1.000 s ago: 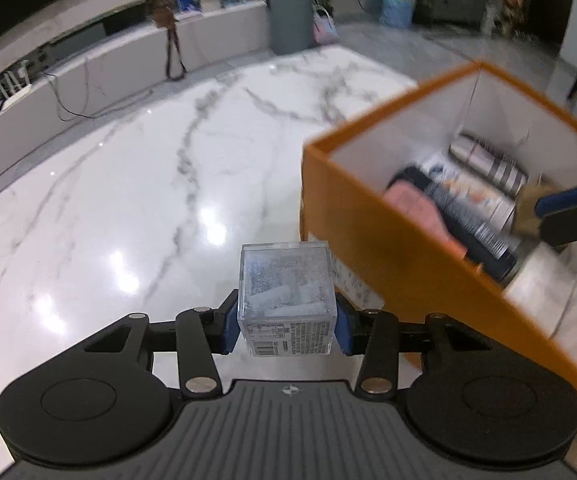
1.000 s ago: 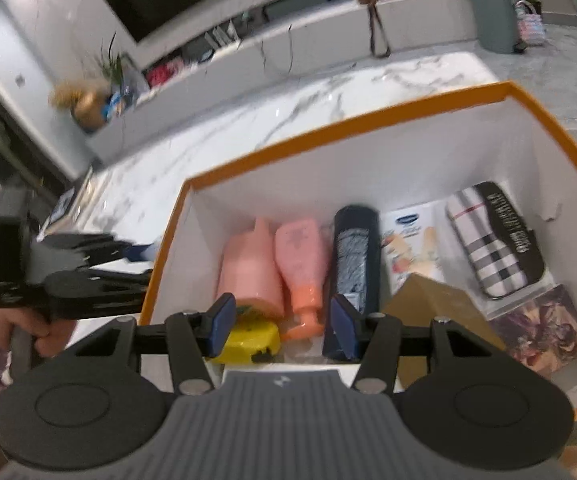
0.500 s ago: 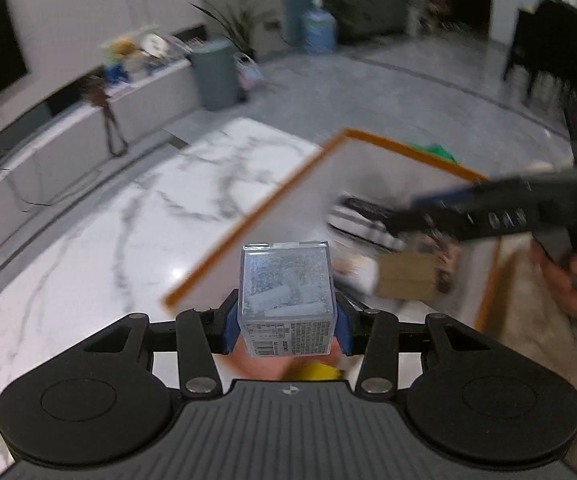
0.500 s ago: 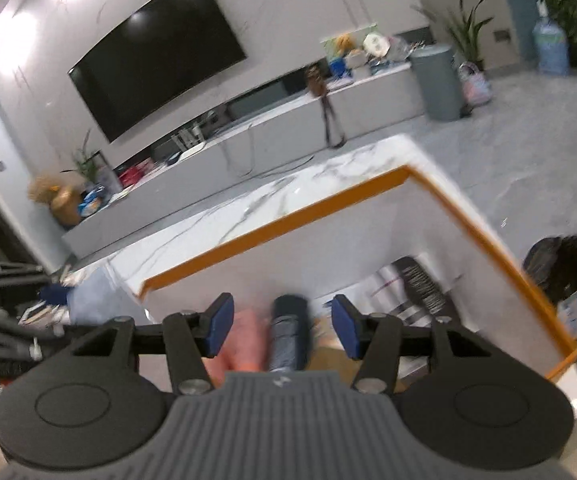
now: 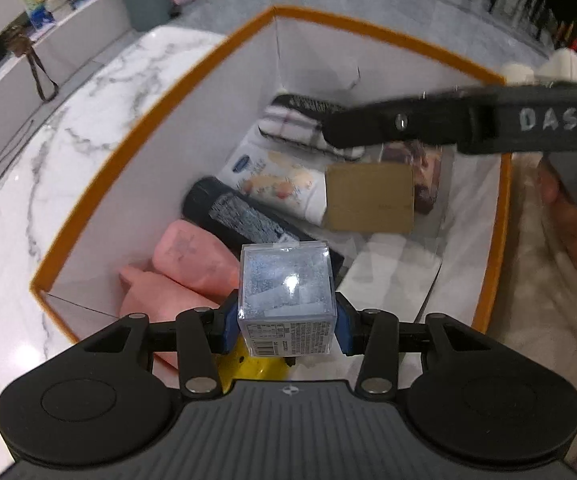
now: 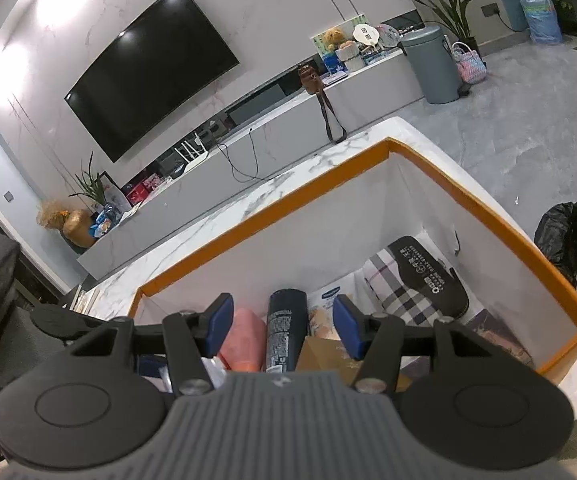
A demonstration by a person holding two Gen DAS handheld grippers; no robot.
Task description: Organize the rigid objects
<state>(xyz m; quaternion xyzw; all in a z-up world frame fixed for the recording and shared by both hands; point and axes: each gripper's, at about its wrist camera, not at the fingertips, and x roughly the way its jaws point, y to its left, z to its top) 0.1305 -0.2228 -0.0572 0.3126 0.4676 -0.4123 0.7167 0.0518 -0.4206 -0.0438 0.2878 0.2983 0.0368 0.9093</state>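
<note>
My left gripper [image 5: 286,320] is shut on a clear plastic cube [image 5: 286,280] with a barcode label. It hangs over the near end of an orange-rimmed white box [image 5: 128,152]. Inside lie pink bottles [image 5: 192,256], a dark spray can [image 5: 240,212], a white-blue pack [image 5: 276,178], a brown carton [image 5: 368,198], a plaid case [image 5: 292,128] and a yellow item [image 5: 248,368]. My right gripper [image 6: 282,322] stands open above the box's near side [image 6: 272,216], nothing between its fingers. One of its black fingers [image 5: 408,124] crosses above the box's far end.
The box sits on a white marble table [image 5: 48,160]. A person's hand [image 5: 576,224] and a cream cloth [image 5: 536,300] lie right of the box. Beyond the table are a TV bench, a grey bin [image 6: 432,64] and a black bag [image 6: 568,232].
My left gripper carried the cube from beside the box to above its inside and tipped downward. My right gripper tilted up and drew back, so its view takes in the room.
</note>
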